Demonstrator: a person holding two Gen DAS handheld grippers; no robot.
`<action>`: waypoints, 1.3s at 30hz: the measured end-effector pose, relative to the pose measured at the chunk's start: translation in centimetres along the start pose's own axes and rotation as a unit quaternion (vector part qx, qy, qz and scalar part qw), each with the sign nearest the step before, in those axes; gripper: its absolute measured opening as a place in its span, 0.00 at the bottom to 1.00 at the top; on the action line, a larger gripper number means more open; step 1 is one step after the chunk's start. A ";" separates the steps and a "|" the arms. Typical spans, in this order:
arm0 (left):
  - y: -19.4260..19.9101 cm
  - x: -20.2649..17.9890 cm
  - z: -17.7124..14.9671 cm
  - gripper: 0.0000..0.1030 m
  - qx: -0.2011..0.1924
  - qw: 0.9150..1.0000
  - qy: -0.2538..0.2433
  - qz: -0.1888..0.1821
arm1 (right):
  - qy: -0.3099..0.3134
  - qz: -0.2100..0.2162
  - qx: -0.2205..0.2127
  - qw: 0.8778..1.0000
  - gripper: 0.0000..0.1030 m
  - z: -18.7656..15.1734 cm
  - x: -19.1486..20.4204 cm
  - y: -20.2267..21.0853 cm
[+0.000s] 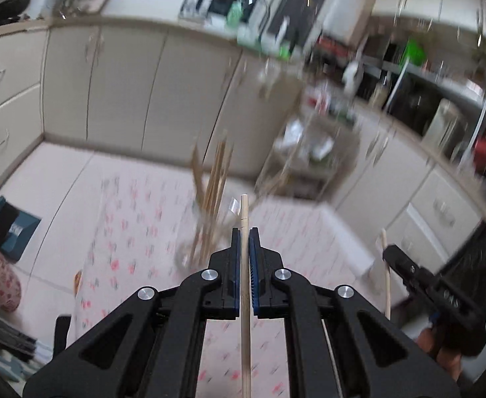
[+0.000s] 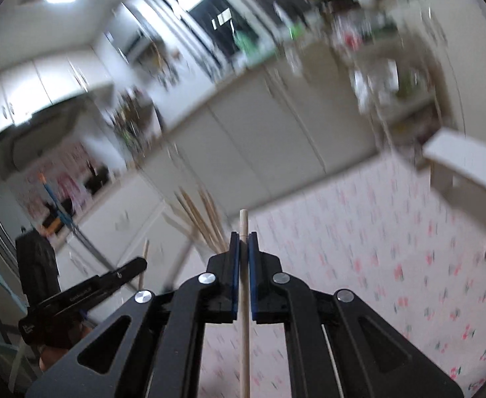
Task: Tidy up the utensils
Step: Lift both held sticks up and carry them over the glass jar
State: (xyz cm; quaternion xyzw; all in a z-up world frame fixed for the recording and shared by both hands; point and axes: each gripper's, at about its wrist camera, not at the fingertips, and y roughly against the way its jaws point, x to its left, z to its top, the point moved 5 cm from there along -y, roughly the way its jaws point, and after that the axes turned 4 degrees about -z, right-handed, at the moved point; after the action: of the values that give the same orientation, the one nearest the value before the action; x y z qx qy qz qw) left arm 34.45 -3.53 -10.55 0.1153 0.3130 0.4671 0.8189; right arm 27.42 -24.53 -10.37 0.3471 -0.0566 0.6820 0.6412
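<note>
Motion blur smears the bundled sticks (image 1: 211,179); each claw, left (image 1: 244,232) and right (image 2: 243,236), clamps one chopstick (image 1: 244,212) (image 2: 243,222) above the patterned counter (image 1: 136,219).

The left tool (image 1: 244,242) is clamped on a pale wooden chopstick (image 1: 245,298) whose tip juts past its blue pads. Just beyond, on the cherry-print surface (image 1: 136,232), a blurred clear container (image 1: 206,232) holds more chopsticks upright. Right of it, the right tool (image 1: 395,258) grips another chopstick (image 1: 387,285).
</note>
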 end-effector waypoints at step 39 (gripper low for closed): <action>-8.1 4.6 9.7 0.05 -0.301 0.943 0.051 0.133 | 0.048 -0.007 -0.178 0.983 0.06 8.3 4.1 -5.0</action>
State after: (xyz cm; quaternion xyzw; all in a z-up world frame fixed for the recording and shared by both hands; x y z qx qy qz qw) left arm 47.79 -2.98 -8.75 -0.1200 0.1810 0.6495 0.7287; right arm 35.57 -24.58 -3.77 0.1947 -0.1436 0.6728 0.6991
